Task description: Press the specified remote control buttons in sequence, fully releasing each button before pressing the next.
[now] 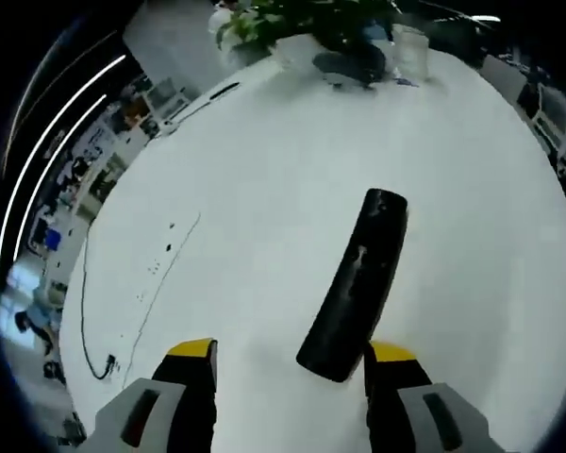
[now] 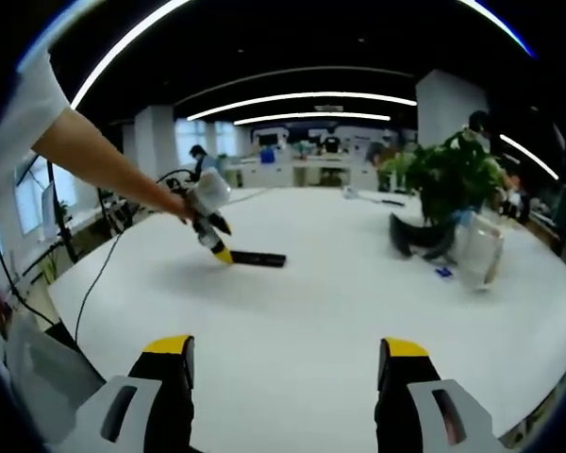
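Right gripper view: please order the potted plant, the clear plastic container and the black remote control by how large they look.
1. Potted plant, clearly largest.
2. Clear plastic container.
3. Black remote control, a thin strip beside the left tool.
The remote lies farther from the camera, so its true size against the container is unsure.

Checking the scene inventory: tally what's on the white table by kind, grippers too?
Remote: 1
Plant: 1
Clear bag: 1
Cable: 1
Gripper, left and right: 2
Total: 6
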A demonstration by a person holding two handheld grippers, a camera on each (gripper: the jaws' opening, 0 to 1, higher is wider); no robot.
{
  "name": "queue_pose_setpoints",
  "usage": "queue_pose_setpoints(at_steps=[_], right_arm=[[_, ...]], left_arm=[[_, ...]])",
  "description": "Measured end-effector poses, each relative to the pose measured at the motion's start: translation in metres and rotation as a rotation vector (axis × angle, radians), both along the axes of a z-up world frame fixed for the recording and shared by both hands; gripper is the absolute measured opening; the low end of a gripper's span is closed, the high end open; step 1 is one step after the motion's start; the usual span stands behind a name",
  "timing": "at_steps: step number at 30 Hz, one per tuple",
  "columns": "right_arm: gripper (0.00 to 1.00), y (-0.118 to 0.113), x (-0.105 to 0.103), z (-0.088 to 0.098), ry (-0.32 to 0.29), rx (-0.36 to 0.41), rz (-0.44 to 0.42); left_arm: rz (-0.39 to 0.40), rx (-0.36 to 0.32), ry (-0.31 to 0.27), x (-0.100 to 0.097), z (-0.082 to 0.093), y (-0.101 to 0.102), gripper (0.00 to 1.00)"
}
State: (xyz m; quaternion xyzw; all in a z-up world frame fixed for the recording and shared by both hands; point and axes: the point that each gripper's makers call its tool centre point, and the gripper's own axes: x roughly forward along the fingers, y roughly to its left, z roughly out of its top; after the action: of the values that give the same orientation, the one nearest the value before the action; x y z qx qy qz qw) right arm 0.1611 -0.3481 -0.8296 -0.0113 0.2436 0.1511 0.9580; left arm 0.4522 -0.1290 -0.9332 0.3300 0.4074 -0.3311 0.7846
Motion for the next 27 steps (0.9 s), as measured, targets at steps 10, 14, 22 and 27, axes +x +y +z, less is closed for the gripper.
queue_pose_setpoints(at_steps=[10,14,22,27], right_arm=[[0.78,-0.003,0.0,0.003,-0.017,-0.001,-0.017],[0.8,-0.003,0.001,0.004,-0.024,-0.006,-0.021],[0.86,-0.002,0.001,0.008,-0.048,-0.002,-0.017],[0.92,-0.006,0.002,0.01,-0.059,0.006,-0.038]], left_arm=[[0.215,-0.229,-0.251,-0.022,0.025,0.011,0.85],[0.281,-0.347,-0.233,-0.048,0.026,0.011,0.95],[0.356,-0.462,-0.279,-0.101,0.031,0.02,1.0],[0.394,-0.522,-0.339,-0.127,0.051,0.028,1.0]])
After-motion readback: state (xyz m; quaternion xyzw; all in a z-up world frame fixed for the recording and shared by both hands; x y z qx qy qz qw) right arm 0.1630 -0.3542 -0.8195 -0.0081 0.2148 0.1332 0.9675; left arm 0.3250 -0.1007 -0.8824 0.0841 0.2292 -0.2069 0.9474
